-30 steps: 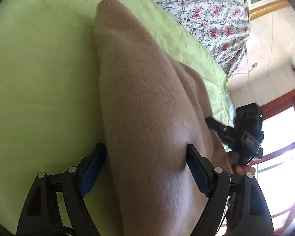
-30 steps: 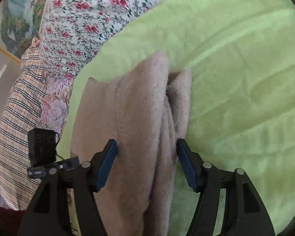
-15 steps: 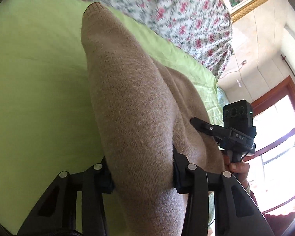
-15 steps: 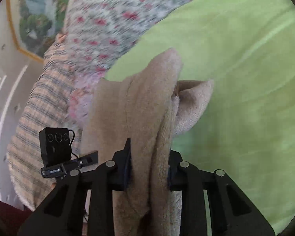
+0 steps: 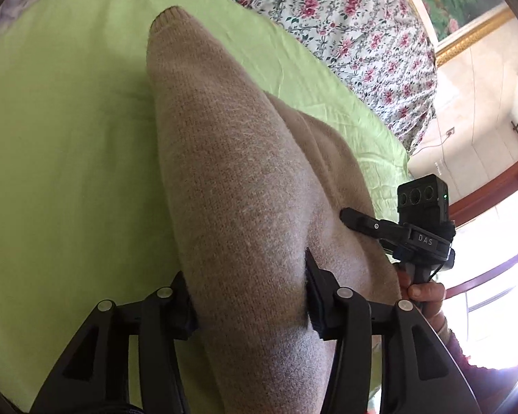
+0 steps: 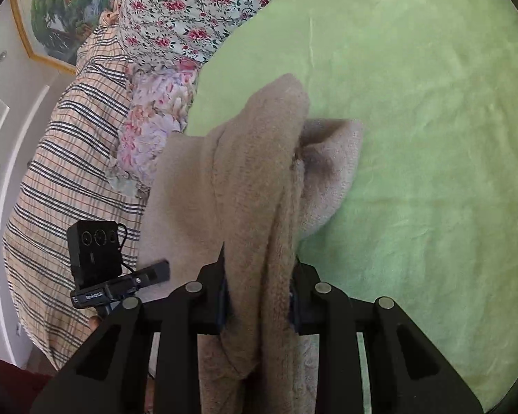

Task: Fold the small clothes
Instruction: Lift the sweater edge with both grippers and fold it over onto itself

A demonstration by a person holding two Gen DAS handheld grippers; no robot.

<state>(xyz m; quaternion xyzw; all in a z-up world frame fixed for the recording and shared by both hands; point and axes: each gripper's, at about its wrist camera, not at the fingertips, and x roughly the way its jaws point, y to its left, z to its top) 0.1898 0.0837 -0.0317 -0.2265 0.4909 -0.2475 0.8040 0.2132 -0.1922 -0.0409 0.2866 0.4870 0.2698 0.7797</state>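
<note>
My left gripper (image 5: pixel 248 296) and right gripper (image 6: pixel 259 293) both pinch the beige knit sweater (image 5: pixel 231 179) over the green bedsheet (image 5: pixel 58 158), jaws easing apart slightly; "DAS" marks the right one's camera mount (image 5: pixel 426 239).

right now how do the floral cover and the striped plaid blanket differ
The floral cover is white with small red roses and green sprigs; the striped plaid blanket is beige crossed by dark and orange lines. The floral cover meets the green sheet; the plaid blanket lies farther out, toward the wall. Both are rumpled bedding beside the sheet.
</note>
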